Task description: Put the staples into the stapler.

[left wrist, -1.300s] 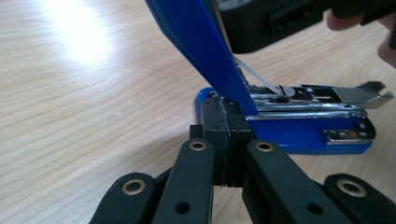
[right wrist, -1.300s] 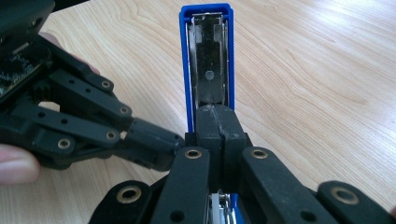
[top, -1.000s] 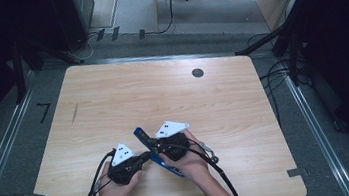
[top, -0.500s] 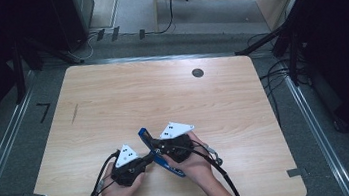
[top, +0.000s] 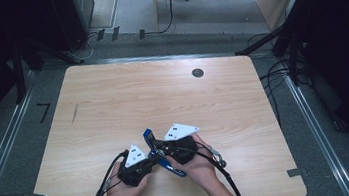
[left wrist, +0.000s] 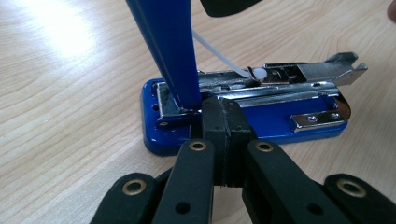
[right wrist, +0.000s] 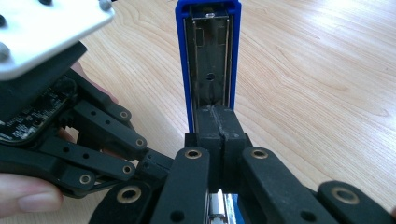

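Blue stapler (top: 162, 156) sits at the table's (top: 113, 105) 6 o'clock edge, lid (right wrist: 208, 56) swung upright, metal staple channel (left wrist: 271, 84) exposed. Our left gripper (left wrist: 223, 135) and right gripper (right wrist: 217, 140) both have jaws pressed together, nothing clamped. We should brace the base and keep the lid steady, working gently.

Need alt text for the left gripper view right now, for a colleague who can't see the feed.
A blue stapler lies opened on the wooden table, its blue lid swung upright and the metal staple channel exposed. The left gripper, jaws together, sits against the stapler's near edge by the hinge.
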A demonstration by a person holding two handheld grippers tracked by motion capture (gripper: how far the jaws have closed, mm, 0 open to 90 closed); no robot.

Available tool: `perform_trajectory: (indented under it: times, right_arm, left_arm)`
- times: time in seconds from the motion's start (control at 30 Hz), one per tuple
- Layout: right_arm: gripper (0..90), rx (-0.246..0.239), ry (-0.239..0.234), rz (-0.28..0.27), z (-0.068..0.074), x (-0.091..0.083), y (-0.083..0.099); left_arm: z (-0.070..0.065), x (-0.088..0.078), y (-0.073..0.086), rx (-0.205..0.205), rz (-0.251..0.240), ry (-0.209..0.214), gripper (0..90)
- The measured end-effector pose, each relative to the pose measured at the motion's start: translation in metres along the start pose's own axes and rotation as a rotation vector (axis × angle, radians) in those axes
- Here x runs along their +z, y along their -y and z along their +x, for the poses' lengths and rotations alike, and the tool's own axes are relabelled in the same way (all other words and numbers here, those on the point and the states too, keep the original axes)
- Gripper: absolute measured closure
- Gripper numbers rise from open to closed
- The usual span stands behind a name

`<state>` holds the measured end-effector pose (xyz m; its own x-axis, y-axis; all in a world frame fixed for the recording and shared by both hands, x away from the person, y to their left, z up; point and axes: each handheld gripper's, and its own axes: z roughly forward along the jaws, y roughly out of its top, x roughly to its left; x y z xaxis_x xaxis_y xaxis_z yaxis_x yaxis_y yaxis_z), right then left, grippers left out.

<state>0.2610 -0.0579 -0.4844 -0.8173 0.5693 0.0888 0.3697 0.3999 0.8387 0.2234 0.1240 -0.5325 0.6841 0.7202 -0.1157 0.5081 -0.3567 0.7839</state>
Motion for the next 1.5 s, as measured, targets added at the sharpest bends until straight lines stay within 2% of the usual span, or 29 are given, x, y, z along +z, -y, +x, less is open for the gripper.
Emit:
perform_trajectory:
  times: [0.17, 0.87, 1.0, 1.5]
  right_arm:
    - [90.0, 0.002, 0.000, 0.001, 0.000, -0.003, 0.000]
    - [90.0, 0.003, 0.009, -0.004, 0.001, -0.010, 0.004]
    - [90.0, 0.002, 0.011, -0.004, 0.001, -0.011, 0.005]
    - [90.0, 0.007, 0.015, -0.006, 0.003, -0.013, 0.007]
  left_arm:
    - [0.000, 0.001, -0.001, -0.006, 0.000, 0.005, 90.0]
    - [-0.002, 0.002, -0.001, 0.019, 0.001, -0.004, 90.0]
    - [-0.004, 0.002, -0.001, 0.023, 0.005, 0.010, 90.0]
    - [-0.005, 0.003, -0.001, 0.030, 0.005, 0.019, 90.0]
